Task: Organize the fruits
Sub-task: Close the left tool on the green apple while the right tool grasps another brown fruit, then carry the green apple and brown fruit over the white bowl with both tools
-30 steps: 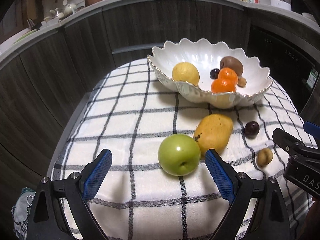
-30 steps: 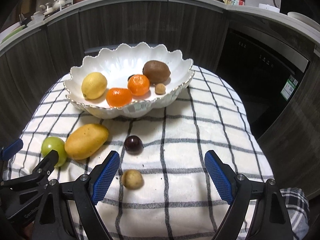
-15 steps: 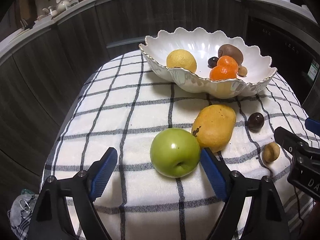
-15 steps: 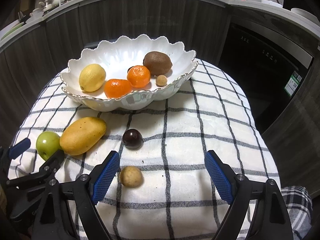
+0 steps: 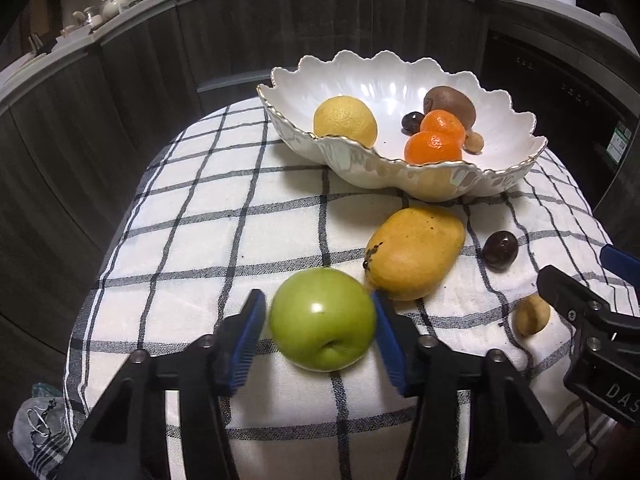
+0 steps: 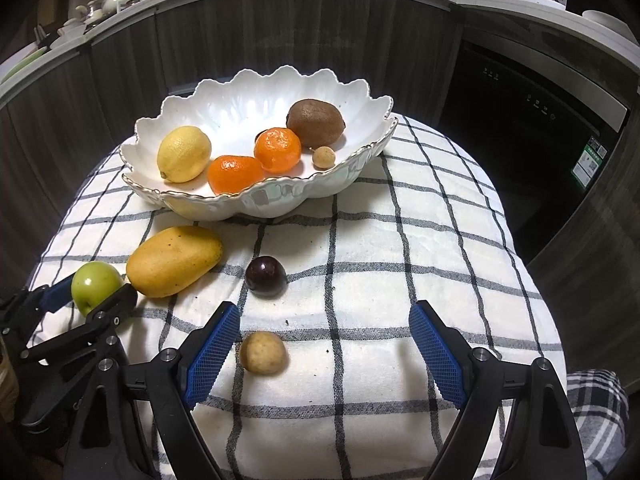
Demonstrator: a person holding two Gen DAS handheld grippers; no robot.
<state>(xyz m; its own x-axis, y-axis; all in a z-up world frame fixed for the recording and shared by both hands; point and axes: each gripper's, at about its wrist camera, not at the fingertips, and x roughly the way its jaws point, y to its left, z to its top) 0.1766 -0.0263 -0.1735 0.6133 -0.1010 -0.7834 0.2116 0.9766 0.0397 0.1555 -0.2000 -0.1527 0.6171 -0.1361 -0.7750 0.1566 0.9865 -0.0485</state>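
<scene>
Sitting on the white black-checked cloth (image 5: 224,216), round green apple (image 5: 322,319) between the blue pads of the left gripper (image 5: 320,320), jaws closing on it, seemingly touching both sides though contact is hard to confirm. Lying just beside it, yellow-orange mango (image 5: 416,252). Hovering wide open, right gripper (image 6: 324,344), around a small tan round fruit (image 6: 263,352). Resting beyond, dark plum (image 6: 266,277) and scalloped white bowl (image 6: 340,176).
</scene>
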